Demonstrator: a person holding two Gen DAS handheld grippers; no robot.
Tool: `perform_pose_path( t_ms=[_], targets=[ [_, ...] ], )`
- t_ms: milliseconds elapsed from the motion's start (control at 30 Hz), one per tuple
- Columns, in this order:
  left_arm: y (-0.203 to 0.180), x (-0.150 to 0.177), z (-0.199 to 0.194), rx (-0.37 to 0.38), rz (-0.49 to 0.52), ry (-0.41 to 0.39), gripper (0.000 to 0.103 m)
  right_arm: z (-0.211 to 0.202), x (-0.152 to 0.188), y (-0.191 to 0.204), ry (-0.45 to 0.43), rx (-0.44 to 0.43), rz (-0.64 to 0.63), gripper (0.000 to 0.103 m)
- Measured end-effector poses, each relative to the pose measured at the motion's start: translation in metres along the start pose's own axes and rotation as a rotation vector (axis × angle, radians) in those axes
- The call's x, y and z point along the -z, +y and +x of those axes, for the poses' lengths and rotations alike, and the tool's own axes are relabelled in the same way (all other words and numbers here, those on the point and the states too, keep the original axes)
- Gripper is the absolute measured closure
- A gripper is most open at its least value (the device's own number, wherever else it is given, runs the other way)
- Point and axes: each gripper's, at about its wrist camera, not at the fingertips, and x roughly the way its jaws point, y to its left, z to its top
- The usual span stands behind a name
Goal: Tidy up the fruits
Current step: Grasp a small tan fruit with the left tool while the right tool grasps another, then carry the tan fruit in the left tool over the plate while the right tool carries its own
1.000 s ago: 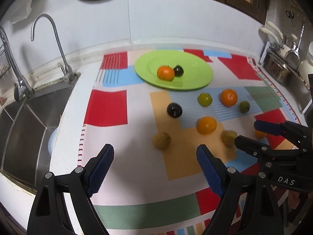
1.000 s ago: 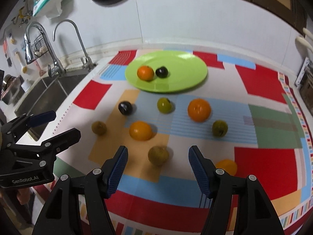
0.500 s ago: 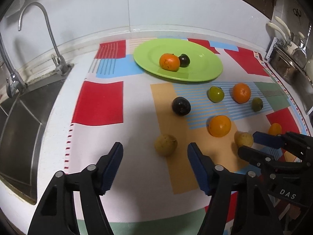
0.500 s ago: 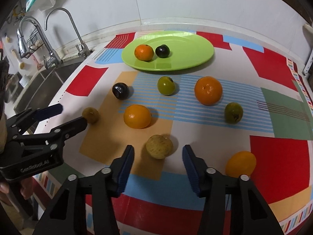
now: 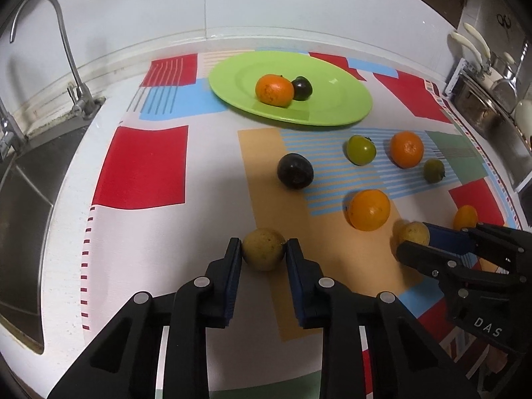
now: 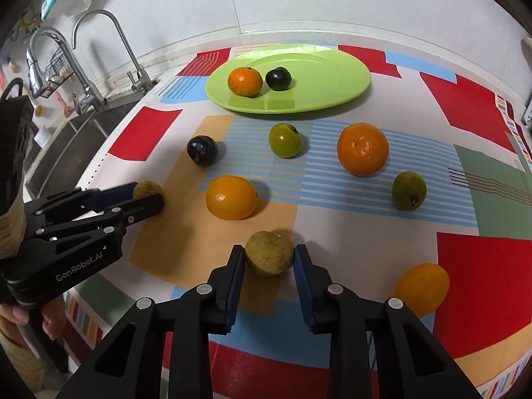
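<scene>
Since half a second ago we have pushed both grippers forward and narrowed them, so each now brackets a fruit it was only approaching. Our left gripper [image 5: 262,249] has its blue pads touching both sides of a yellowish-brown fruit [image 5: 263,248] that rests on the patterned mat [image 5: 143,166]; our right gripper [image 6: 269,256] is closed the same way on a second yellowish-brown fruit [image 6: 269,252]. Neither fruit is lifted. The green plate [image 5: 332,106] at the back holds an orange [image 5: 274,90] and a dark plum [image 5: 302,88], touching. Between the grippers and the plate lie another dark plum [image 5: 295,175], an orange fruit [image 5: 369,210], a green fruit [image 5: 361,150], a larger orange [image 5: 406,149] and a small green fruit [image 5: 433,170]. A yellow fruit [image 6: 422,289] sits just right of our right gripper. The sink [image 5: 20,206] lies left.
</scene>
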Motion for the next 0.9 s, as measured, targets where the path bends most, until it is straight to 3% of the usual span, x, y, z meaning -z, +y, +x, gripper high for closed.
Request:
perform_pose_path(
  t_ms=[333, 900],
  targets=[
    [-0.008, 0.002, -0.020, 0.016, 0.032, -0.031, 0.076, -0.012, 0.000, 0.000, -0.037, -0.026, -0.004, 0.072],
    [-0.021, -0.022, -0.075, 0.040, 0.069, -0.183, 0.076, -0.059, -0.020, 0.007, -0.166, -0.046, -0.035, 0.072]
  ],
)
